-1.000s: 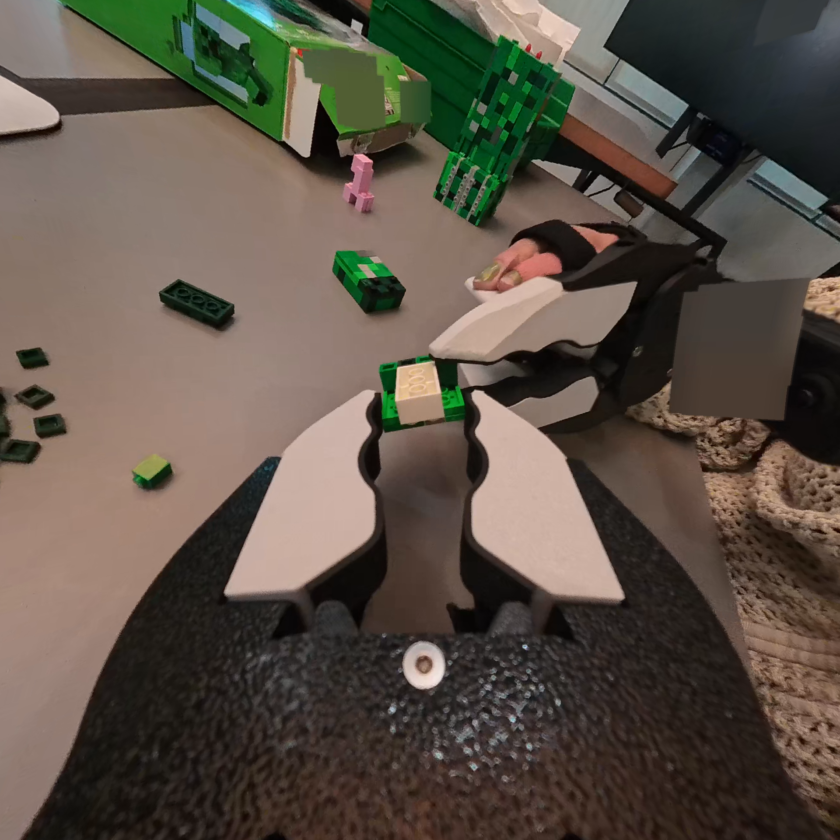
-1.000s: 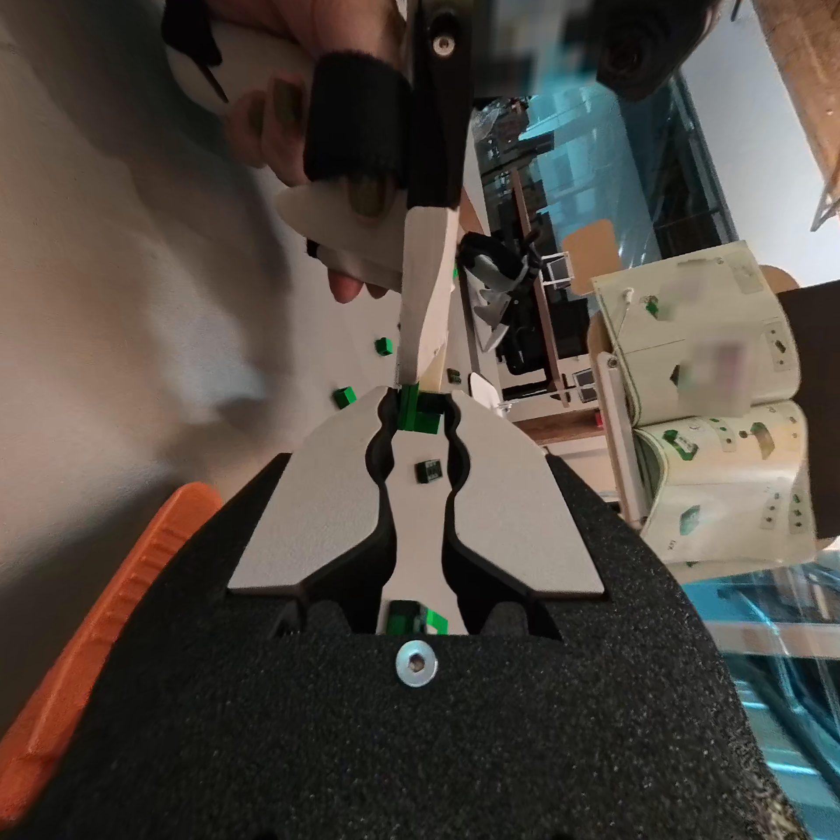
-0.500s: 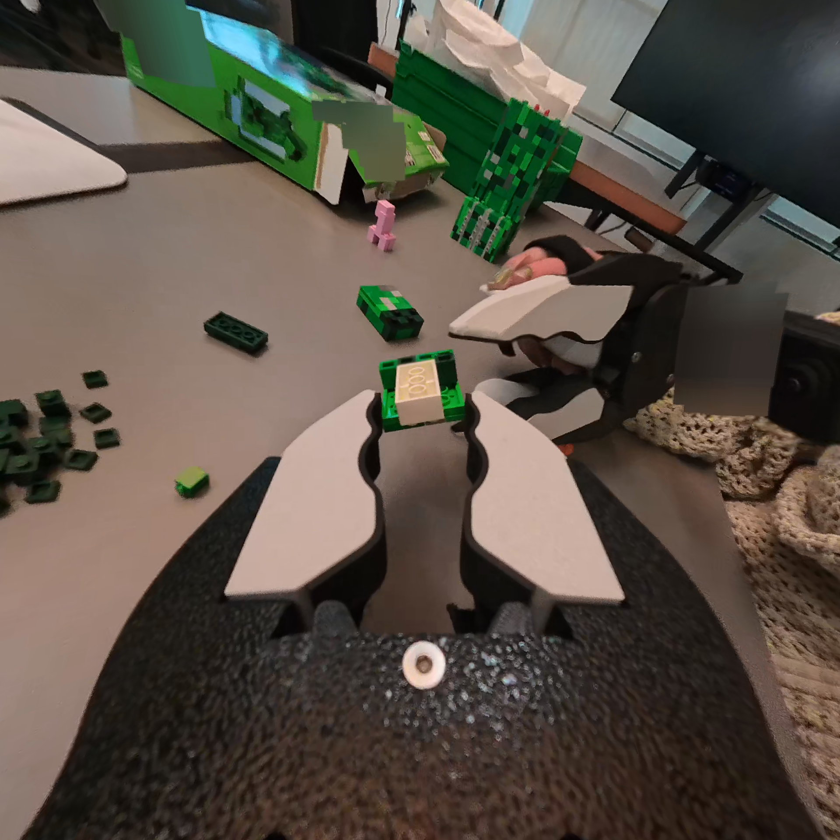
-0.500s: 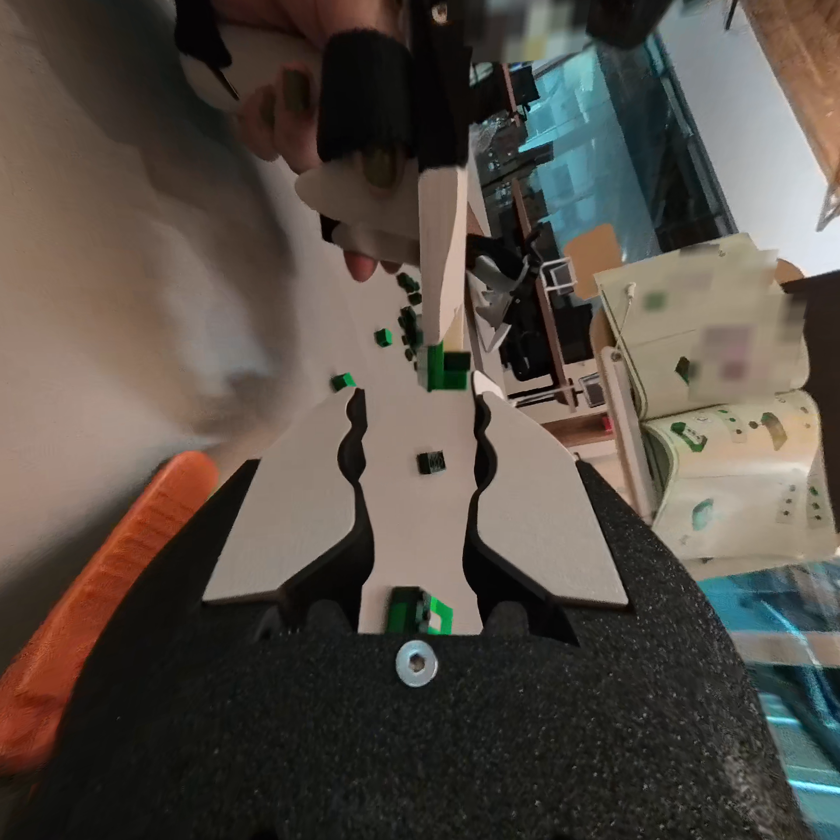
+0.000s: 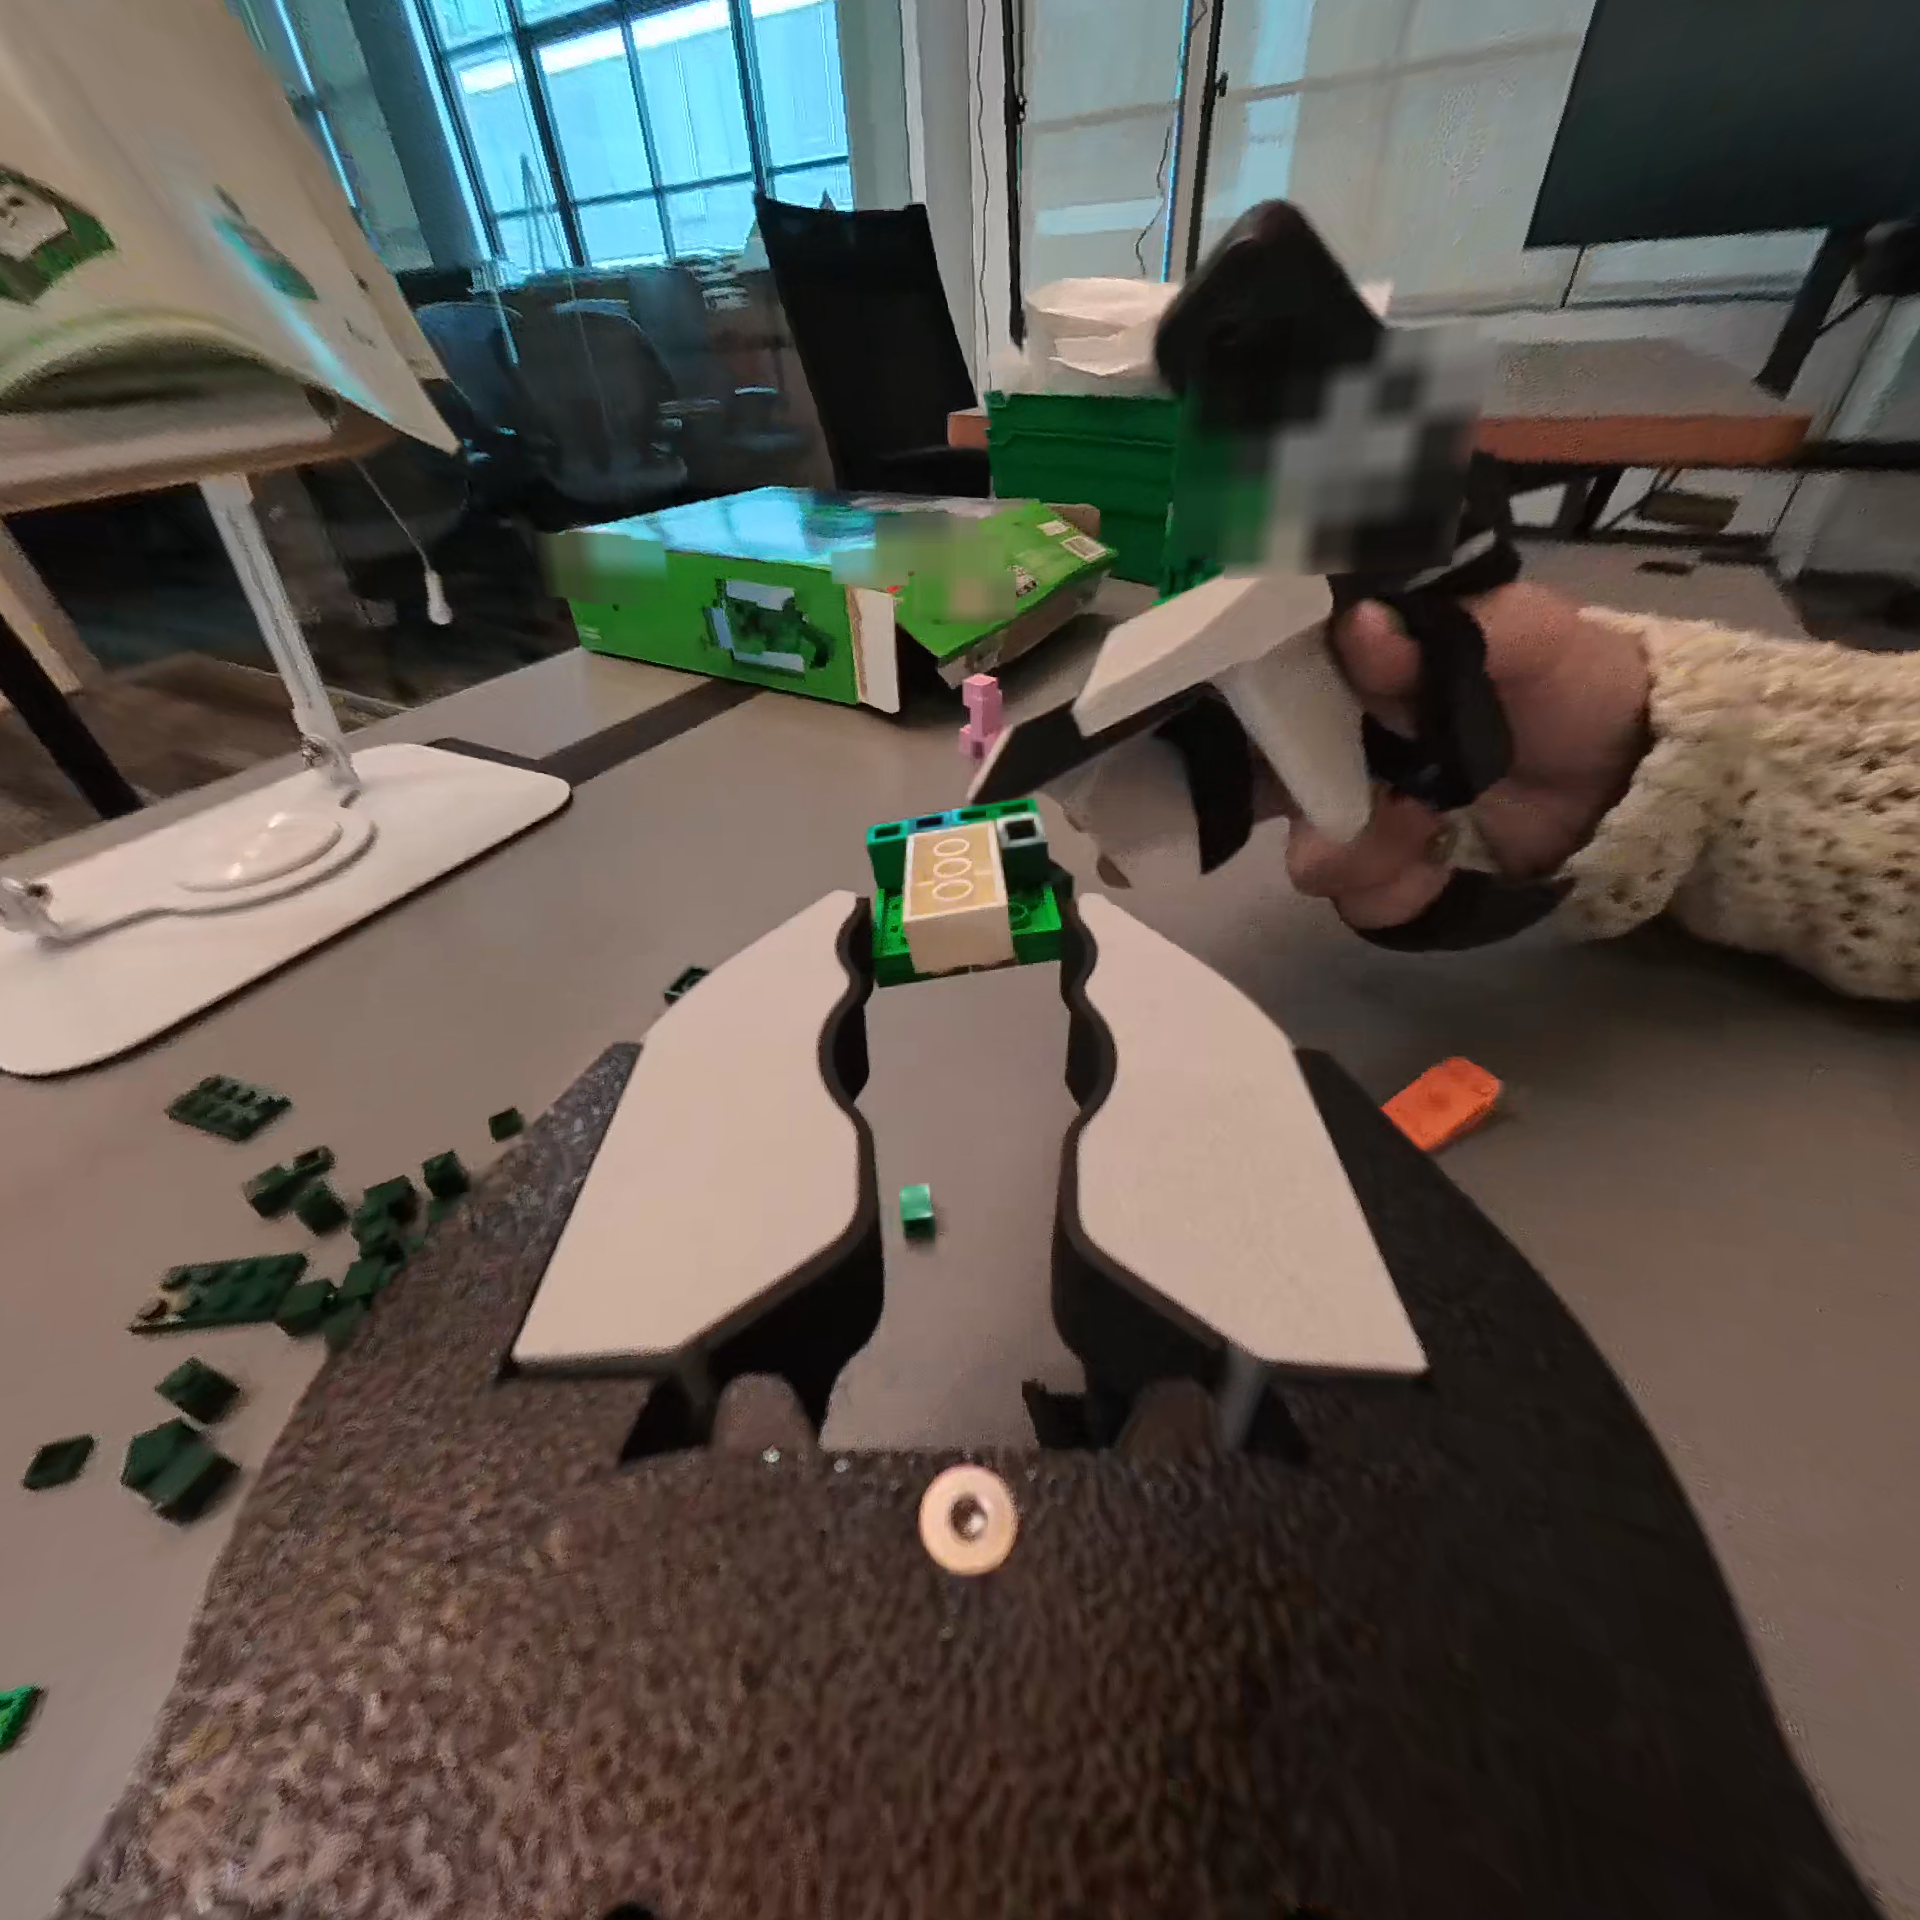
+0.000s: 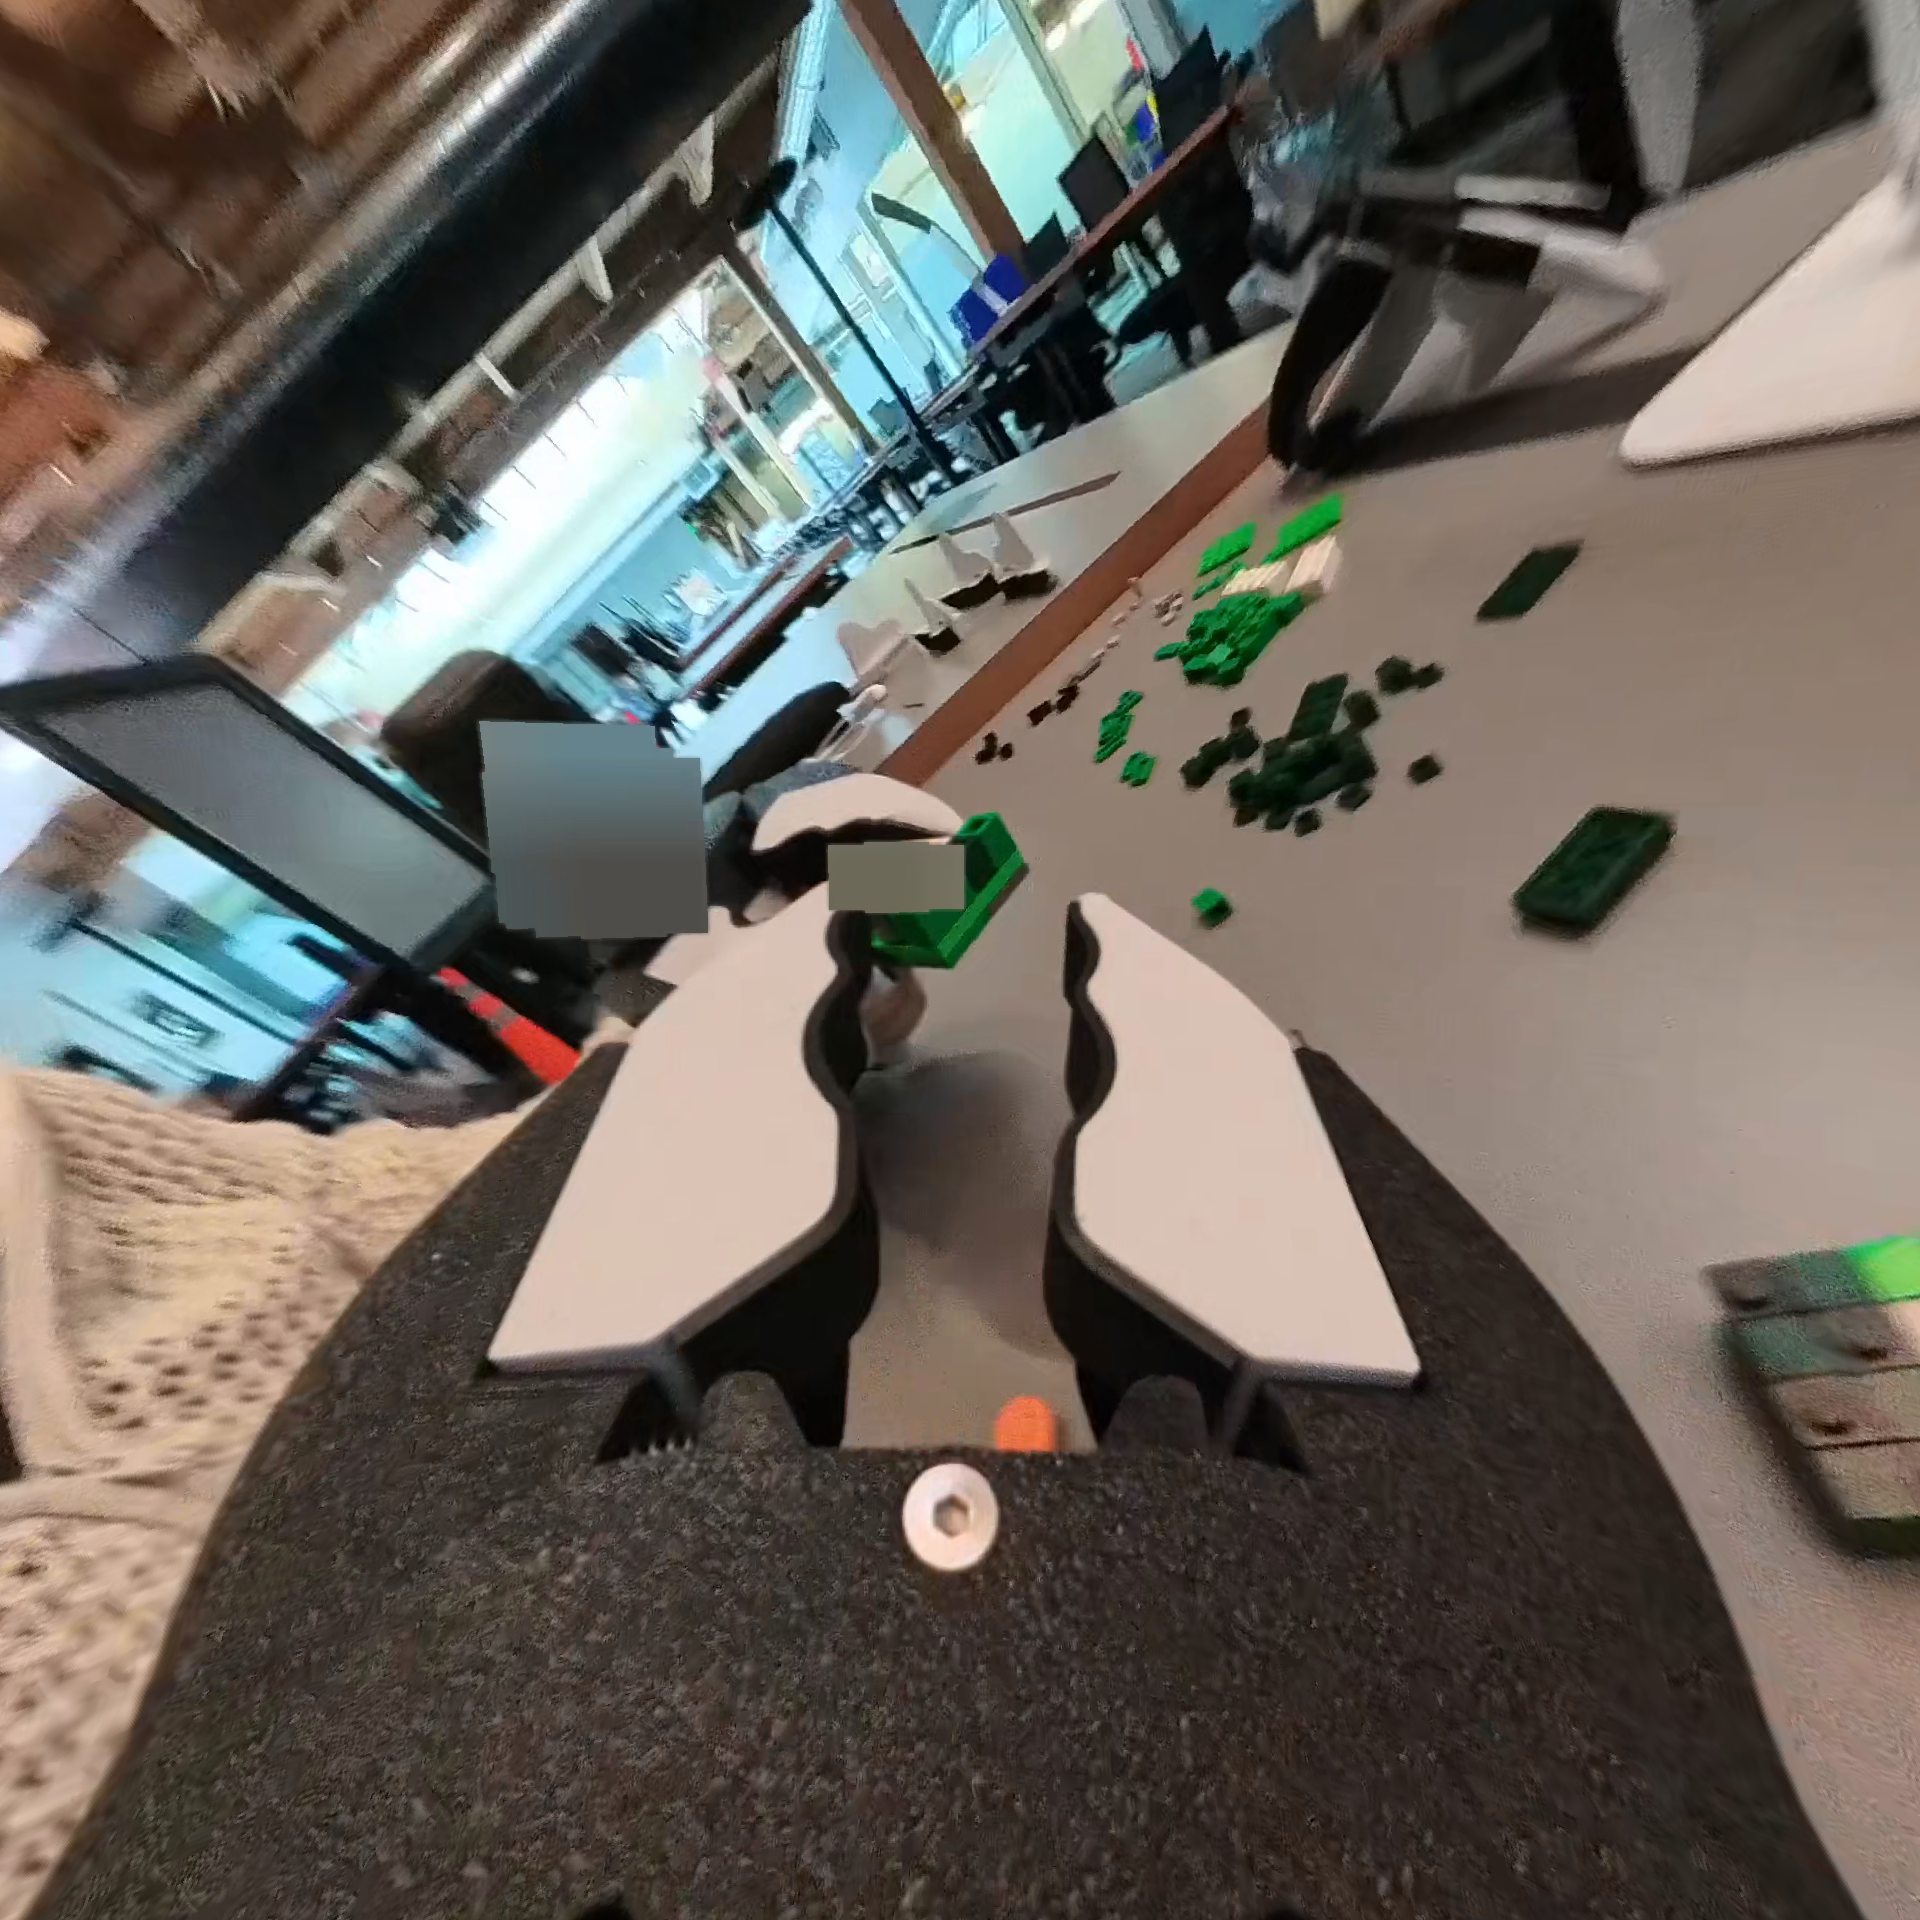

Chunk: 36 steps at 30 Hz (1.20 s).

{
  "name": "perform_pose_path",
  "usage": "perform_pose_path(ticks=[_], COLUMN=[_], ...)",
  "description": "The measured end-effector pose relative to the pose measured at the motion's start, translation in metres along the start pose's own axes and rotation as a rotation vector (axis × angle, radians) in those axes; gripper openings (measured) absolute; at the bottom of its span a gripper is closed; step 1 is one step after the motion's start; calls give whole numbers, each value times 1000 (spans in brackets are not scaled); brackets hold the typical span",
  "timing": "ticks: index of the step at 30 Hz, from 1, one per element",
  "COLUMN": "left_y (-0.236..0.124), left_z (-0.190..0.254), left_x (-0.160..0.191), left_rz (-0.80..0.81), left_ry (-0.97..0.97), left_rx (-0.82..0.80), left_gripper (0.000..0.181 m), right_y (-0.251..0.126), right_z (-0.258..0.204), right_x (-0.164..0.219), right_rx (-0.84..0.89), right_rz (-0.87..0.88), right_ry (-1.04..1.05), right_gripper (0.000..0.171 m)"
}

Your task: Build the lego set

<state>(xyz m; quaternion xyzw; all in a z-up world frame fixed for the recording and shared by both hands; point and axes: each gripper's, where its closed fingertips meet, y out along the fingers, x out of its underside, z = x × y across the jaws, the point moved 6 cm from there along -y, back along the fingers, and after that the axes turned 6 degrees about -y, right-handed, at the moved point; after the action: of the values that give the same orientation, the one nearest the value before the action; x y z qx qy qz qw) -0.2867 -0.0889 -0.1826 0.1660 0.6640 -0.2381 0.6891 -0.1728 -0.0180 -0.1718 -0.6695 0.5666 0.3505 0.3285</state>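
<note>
At frame centre, the left hand-held gripper (image 5: 966,925) is clamping the green-and-white lego assembly (image 5: 961,899) above the table (image 5: 644,883); the right hand-held gripper (image 6: 966,940) is gaping wide, carrying nothing.

We see a bright green brick assembly (image 5: 966,914) topped with a cream block at twelve o'clock, dark green pieces (image 5: 301,1236) scattered at nine, an orange piece (image 5: 1442,1101) at three, and a tiny pink figure (image 5: 983,715) beyond on the grey table (image 5: 623,914).
</note>
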Motion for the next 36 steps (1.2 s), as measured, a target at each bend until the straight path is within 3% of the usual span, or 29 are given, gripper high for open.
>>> perform_pose_path(ticks=[7,16,23,30,36], left_y=[5,7,6,0,1], left_z=[6,9,12,22,27], left_x=[5,8,6,-5,-5], left_rz=[-36,-68,-43,68,86], left_ry=[29,86,139,300,408], left_rx=[11,5,-2,-19,-59], left_gripper=[35,35,35,35,35], right_y=[10,14,13,9,5], right_z=[2,5,4,-8,-14], right_x=[19,26,23,15,11], right_rx=[-112,-138,-193,-293,-257], right_rz=[-89,-89,-72,-39,-38], right_ry=[233,292,307,170,-67], right_gripper=[52,43,25,22,20])
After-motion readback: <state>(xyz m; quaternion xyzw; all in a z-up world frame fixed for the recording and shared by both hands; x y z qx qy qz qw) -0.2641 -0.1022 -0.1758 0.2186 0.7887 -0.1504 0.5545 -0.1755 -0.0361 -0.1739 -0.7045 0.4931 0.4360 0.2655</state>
